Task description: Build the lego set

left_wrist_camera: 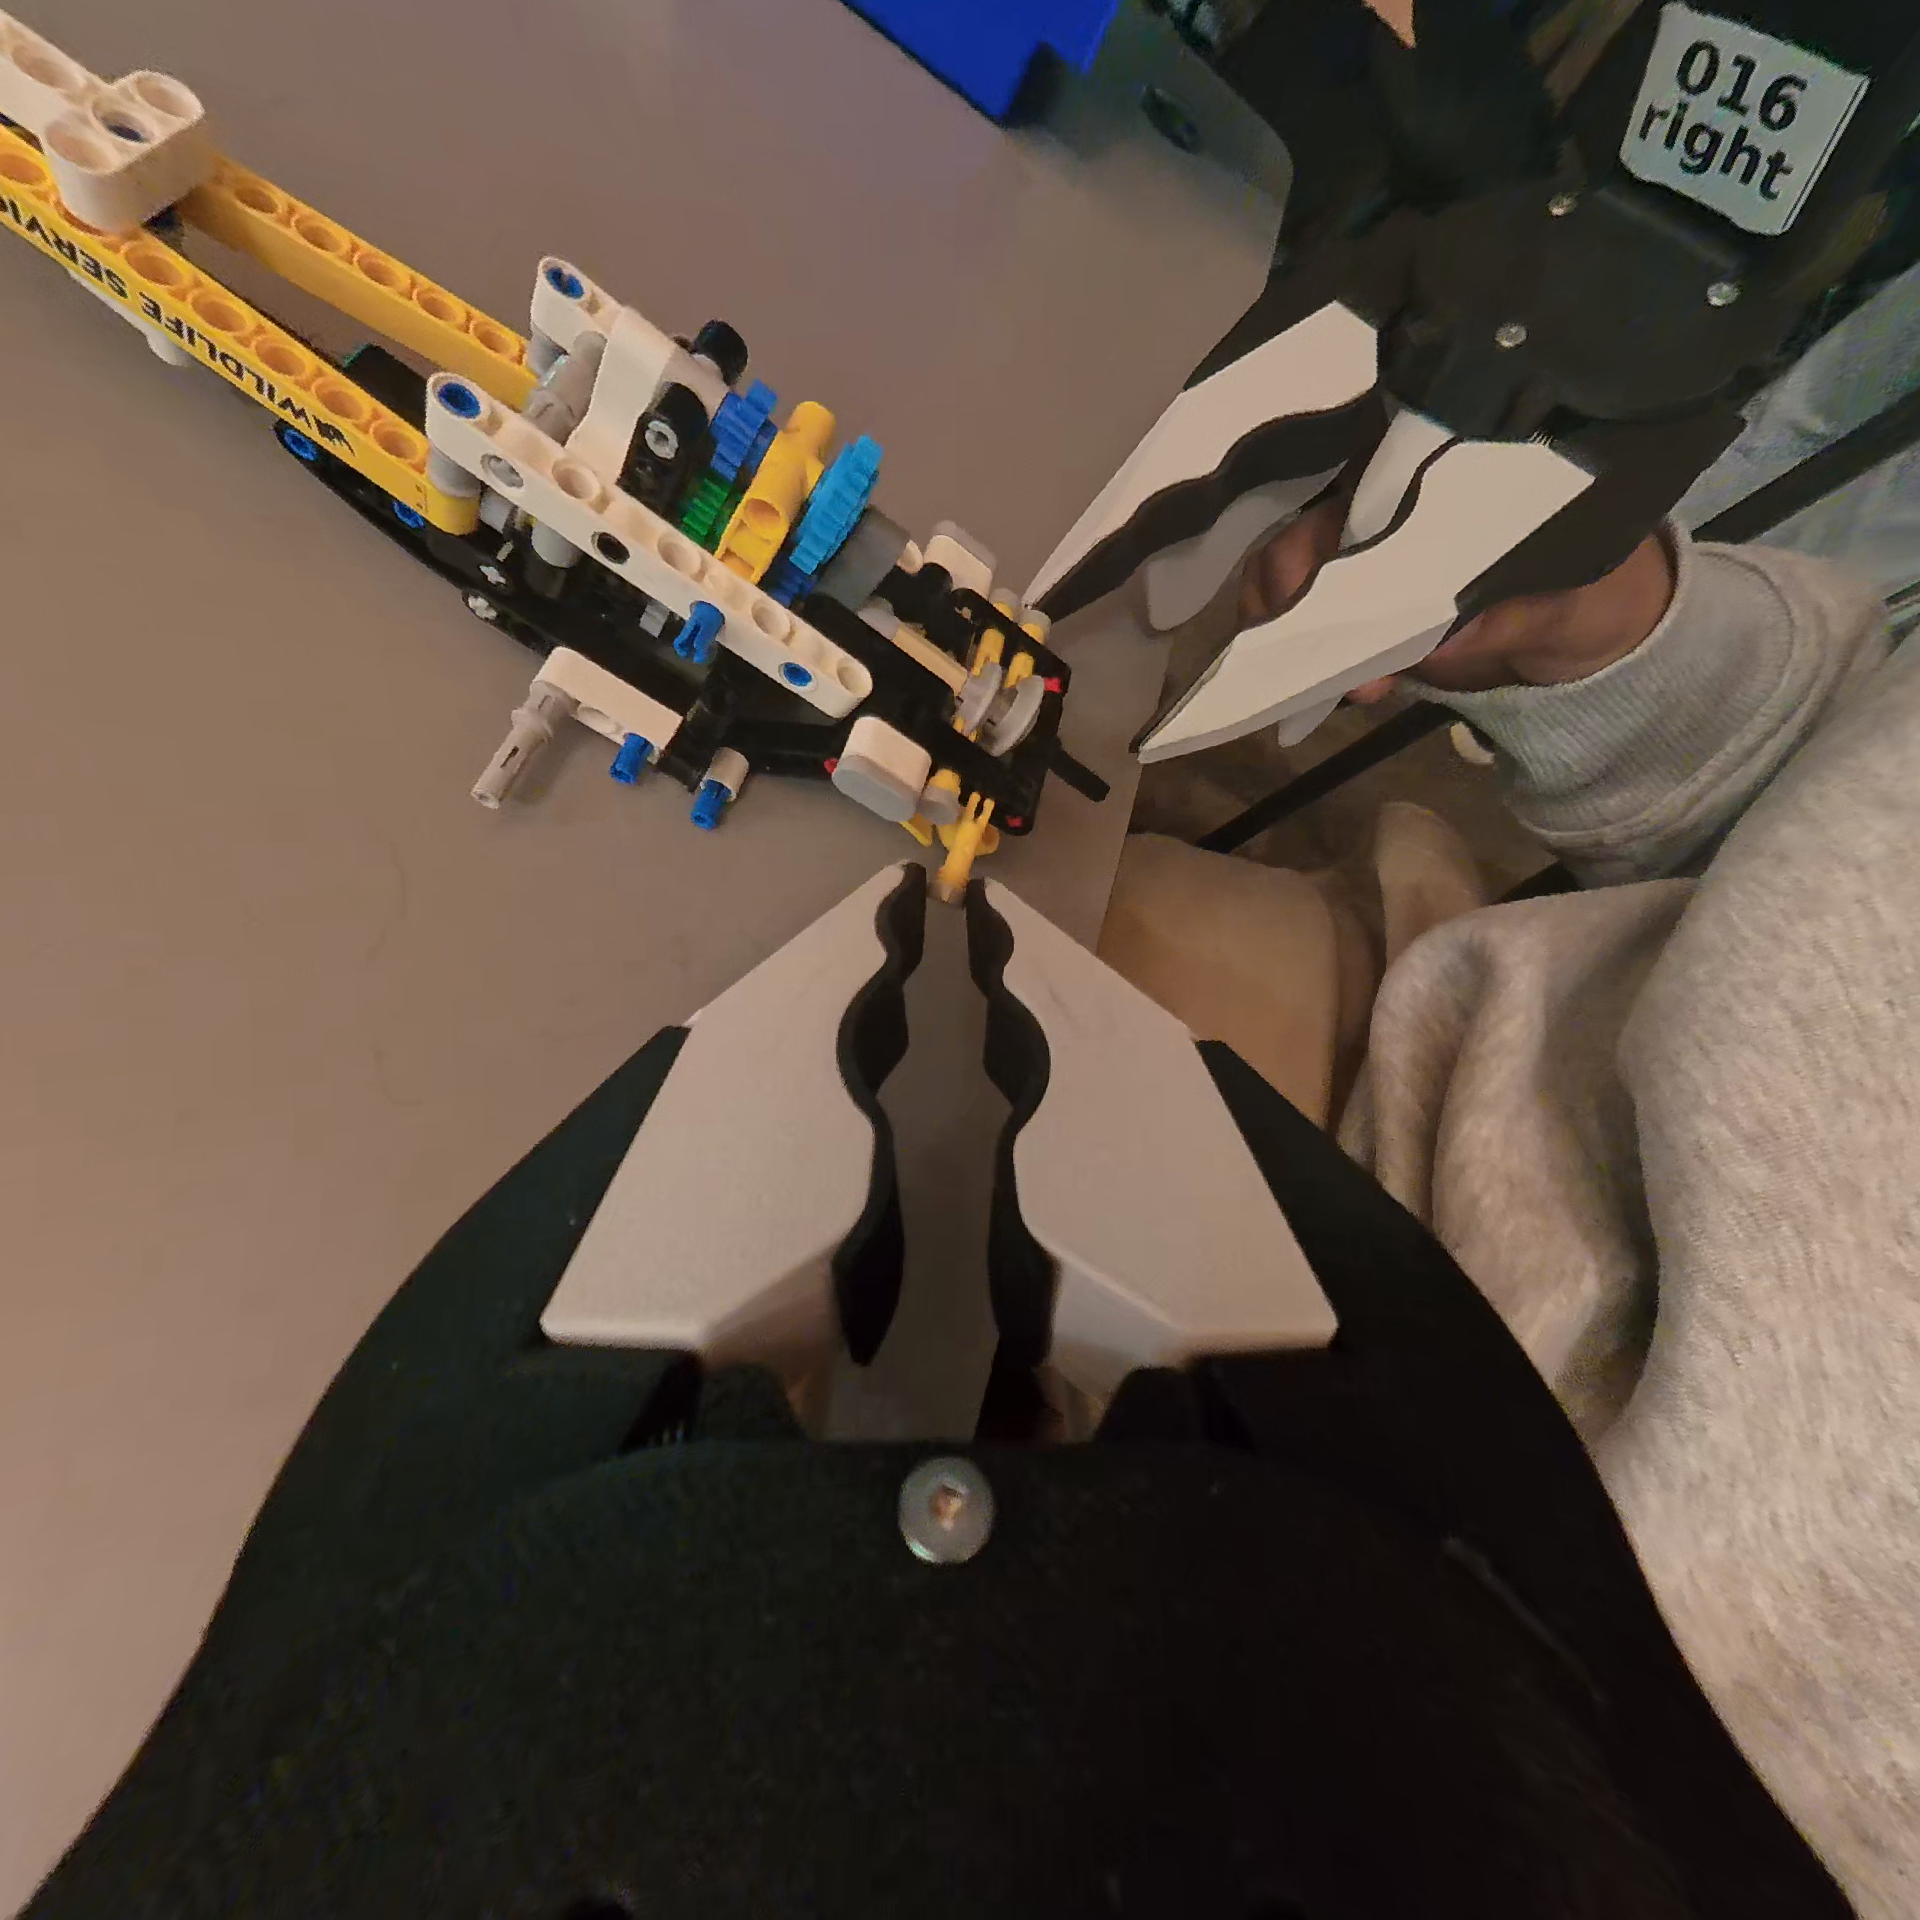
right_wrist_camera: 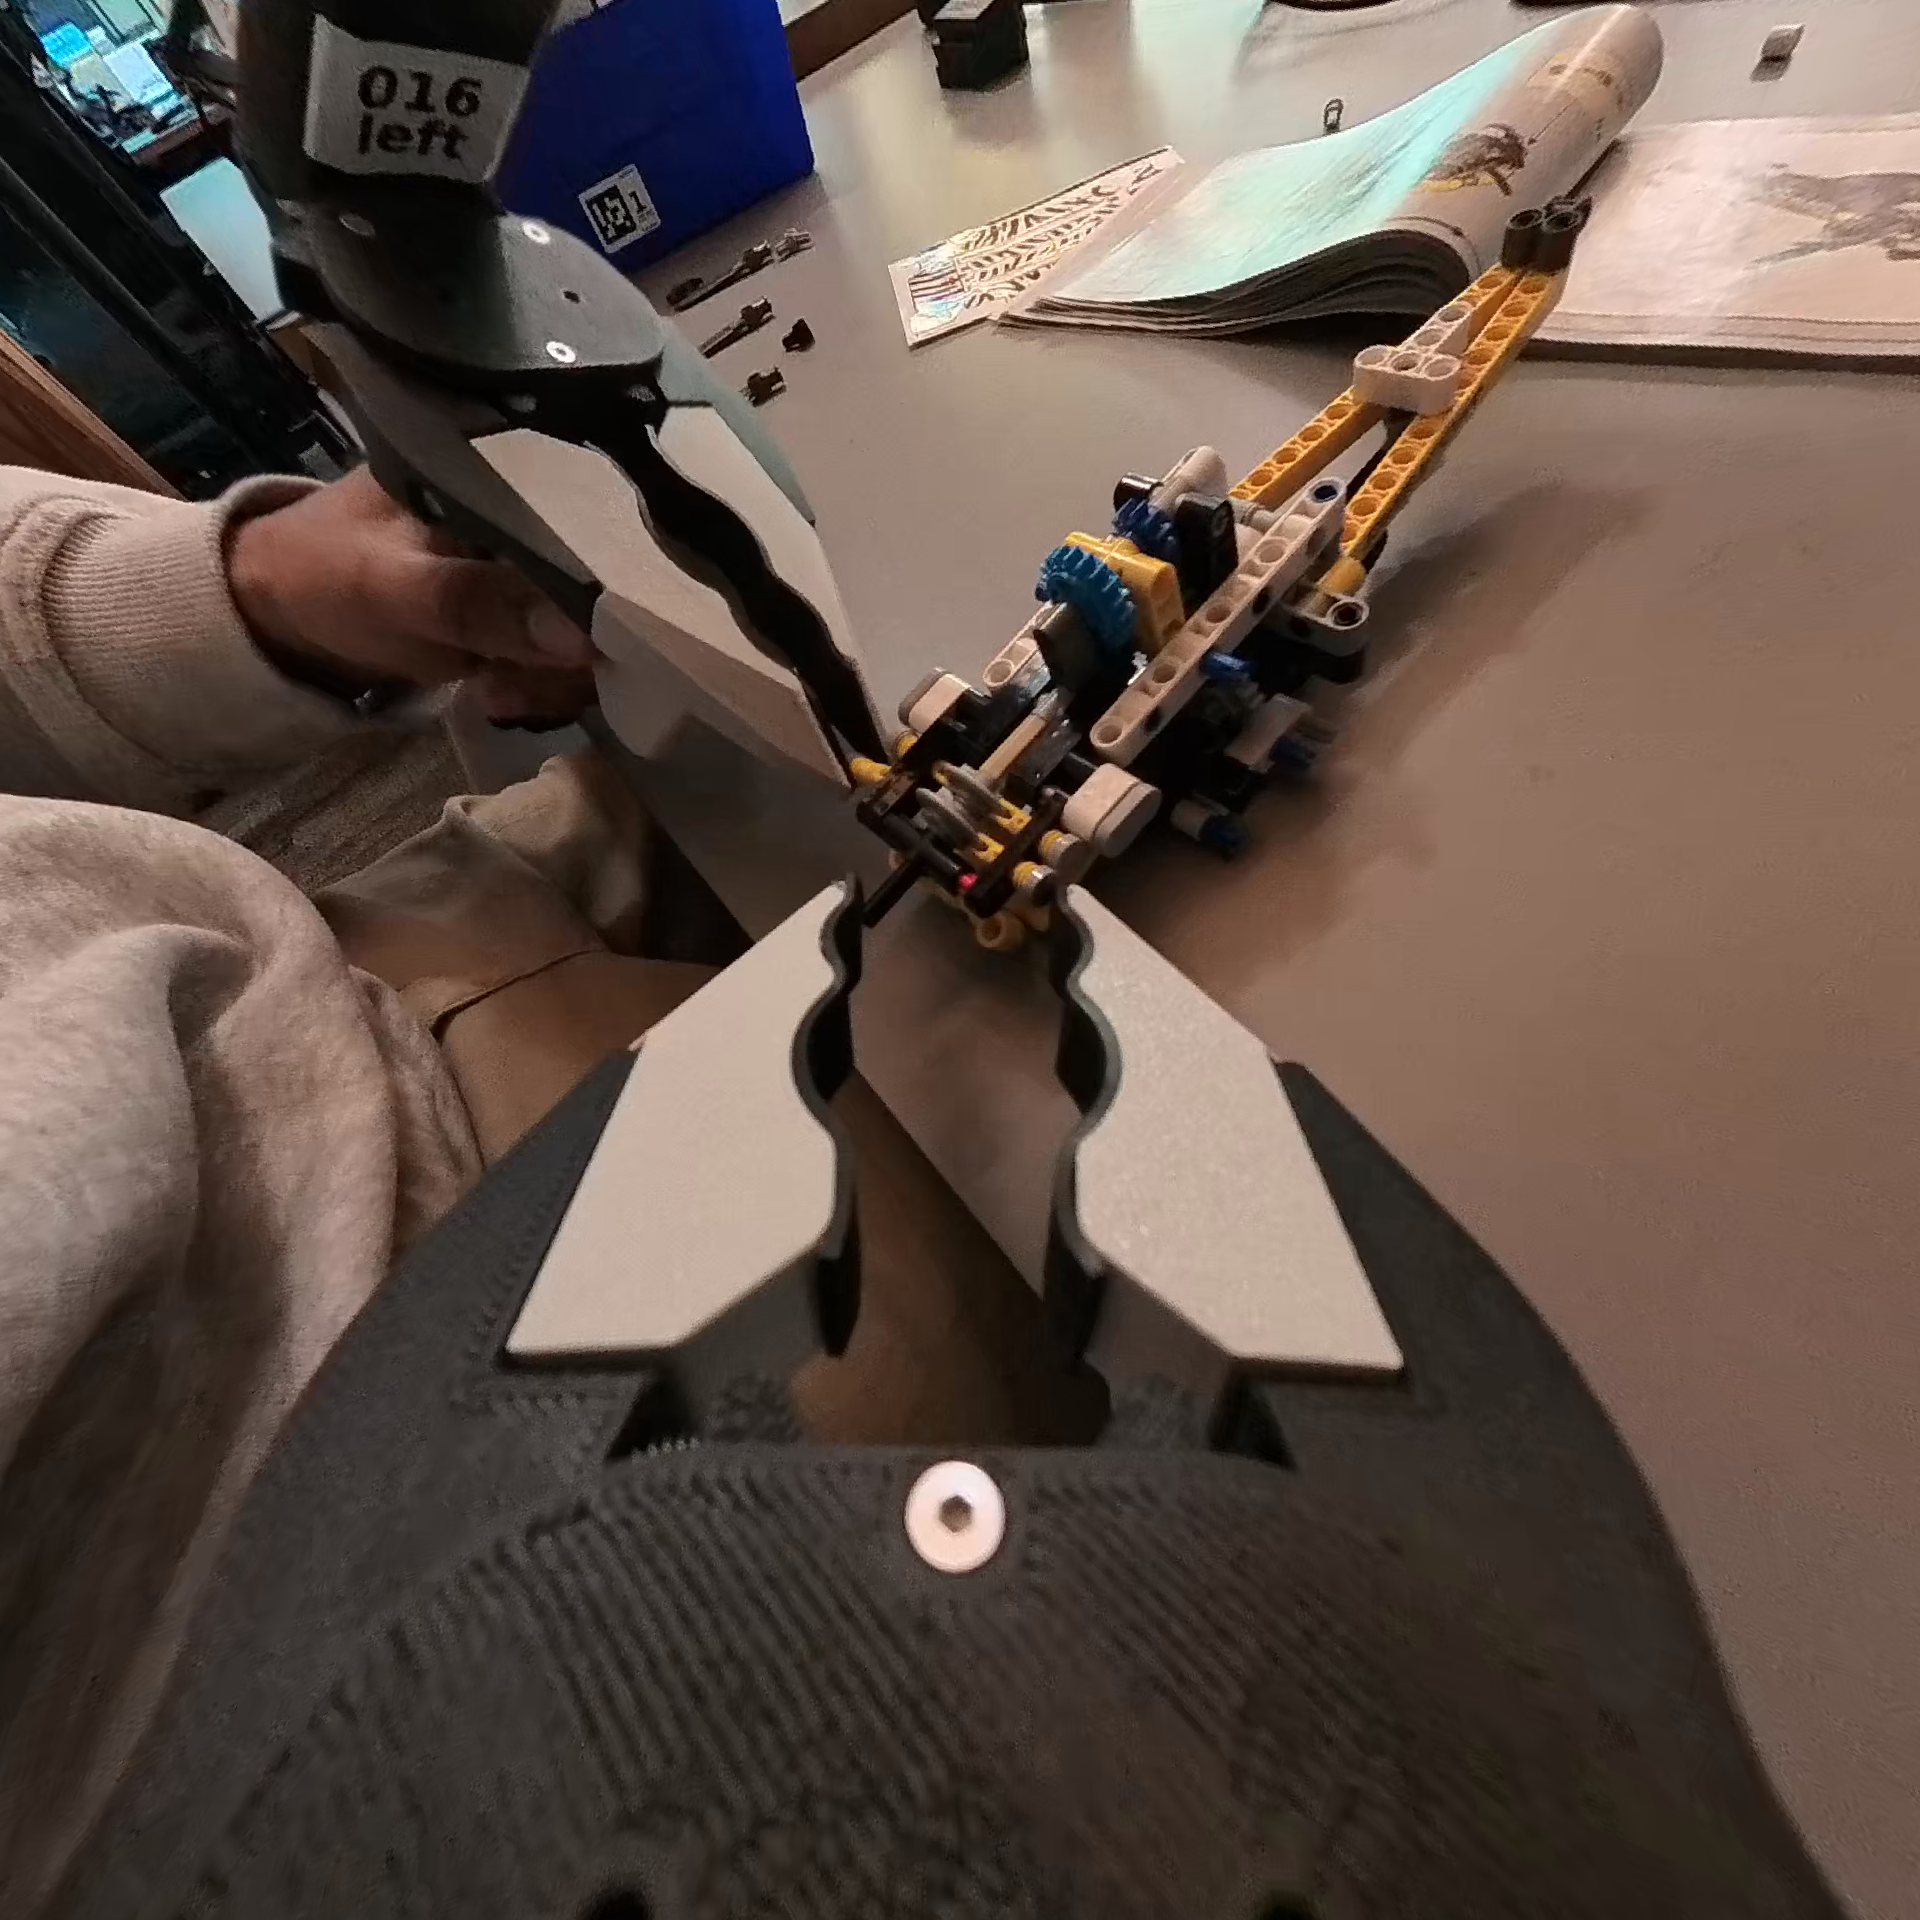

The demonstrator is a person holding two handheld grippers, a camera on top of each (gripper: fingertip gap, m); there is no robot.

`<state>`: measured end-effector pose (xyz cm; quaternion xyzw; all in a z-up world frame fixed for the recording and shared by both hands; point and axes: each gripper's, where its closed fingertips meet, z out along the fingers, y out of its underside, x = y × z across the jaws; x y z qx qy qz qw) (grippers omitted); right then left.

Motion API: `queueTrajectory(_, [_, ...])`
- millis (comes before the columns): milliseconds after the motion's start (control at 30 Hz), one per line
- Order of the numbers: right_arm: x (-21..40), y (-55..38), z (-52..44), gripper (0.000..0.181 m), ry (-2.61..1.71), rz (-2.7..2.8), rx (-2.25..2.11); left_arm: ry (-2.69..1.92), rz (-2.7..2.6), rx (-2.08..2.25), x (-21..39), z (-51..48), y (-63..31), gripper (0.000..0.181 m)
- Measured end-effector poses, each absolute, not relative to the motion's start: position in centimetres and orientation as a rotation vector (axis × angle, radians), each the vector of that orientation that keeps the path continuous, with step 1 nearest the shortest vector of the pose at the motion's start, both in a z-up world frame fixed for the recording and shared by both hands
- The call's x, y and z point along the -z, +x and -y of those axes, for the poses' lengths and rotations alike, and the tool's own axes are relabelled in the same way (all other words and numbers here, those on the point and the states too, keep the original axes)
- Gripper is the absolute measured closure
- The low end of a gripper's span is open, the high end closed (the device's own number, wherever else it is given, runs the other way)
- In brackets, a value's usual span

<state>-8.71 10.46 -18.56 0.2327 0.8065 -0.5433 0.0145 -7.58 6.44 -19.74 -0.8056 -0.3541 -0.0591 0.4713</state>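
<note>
The lego model (left_wrist_camera: pixel 675 540), a long build of yellow beams, white beams and blue gears on a black frame, lies on the grey table (left_wrist_camera: pixel 260 1039). My left gripper (left_wrist_camera: pixel 945 888) is shut on a small yellow pin (left_wrist_camera: pixel 961 847) at the model's near end, by the table edge. My right gripper (right_wrist_camera: pixel 958 904) is open and empty, its fingertips either side of the near end of the model (right_wrist_camera: pixel 1143 675). A black axle (right_wrist_camera: pixel 894 883) pokes out by its left finger. The right gripper also shows in the left wrist view (left_wrist_camera: pixel 1086 675), and the left gripper in the right wrist view (right_wrist_camera: pixel 862 758).
An open instruction booklet (right_wrist_camera: pixel 1351 229) and a sticker sheet (right_wrist_camera: pixel 1018 260) lie at the far side. A blue bin (right_wrist_camera: pixel 665 125) stands at the back left, with small black parts (right_wrist_camera: pixel 748 312) near it. The table edge and the person's lap (left_wrist_camera: pixel 1558 1143) are close. Some 5 cm of space lies between my two pairs of fingers.
</note>
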Motion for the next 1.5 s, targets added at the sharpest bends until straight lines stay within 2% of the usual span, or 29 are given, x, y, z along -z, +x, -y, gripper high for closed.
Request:
queueTrajectory(600, [18.6,-8.8,-10.5,0.147,0.733,-2.516,1.688,-2.081,0.902,0.114,19.4,-6.7,-7.7,0.176])
queueTrajectory(967, [18.6,-9.0,-10.7,0.143,0.757,-2.500,1.694,-1.955,0.971,0.201,19.3,-7.2,-7.9,0.176])
queueTrajectory(1500, [18.7,-8.8,-10.5,0.148,0.741,-2.498,1.686,-1.830,1.036,0.325,19.3,-7.6,-7.8,0.172])
